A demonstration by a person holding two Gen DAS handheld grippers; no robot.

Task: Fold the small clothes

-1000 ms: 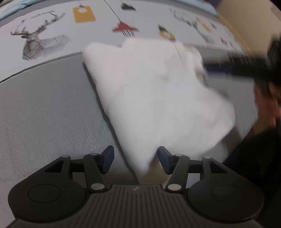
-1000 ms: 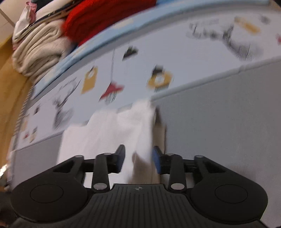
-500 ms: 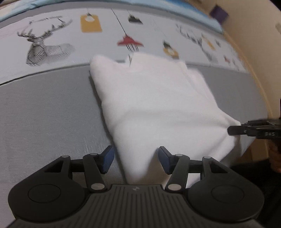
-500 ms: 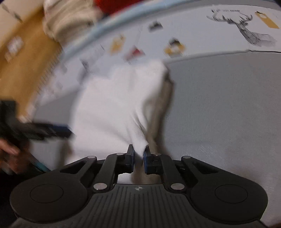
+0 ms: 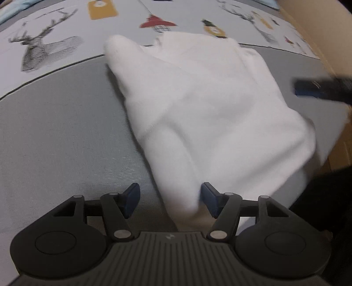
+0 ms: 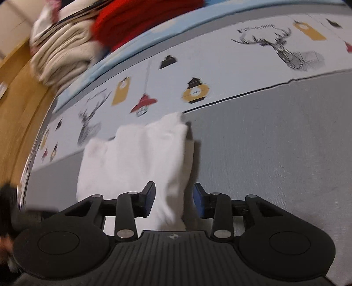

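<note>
Both tools (image 5: 169, 199) (image 6: 173, 201) astride white garment (image 5: 209, 105)

Grey bedspread (image 6: 275, 143) – deer and lantern print band; folded beige blankets (image 6: 61, 59), red knit (image 6: 136, 19).

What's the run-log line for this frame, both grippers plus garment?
left gripper: opening, garment corner between jaws, ungripped | right gripper: opening, garment edge between jaws, ungripped | white garment: partly folded on grey mat

One white garment (image 5: 209, 105), two tongs (image 5: 168, 199) (image 6: 173, 199), one printed mat (image 6: 242, 72).
</note>
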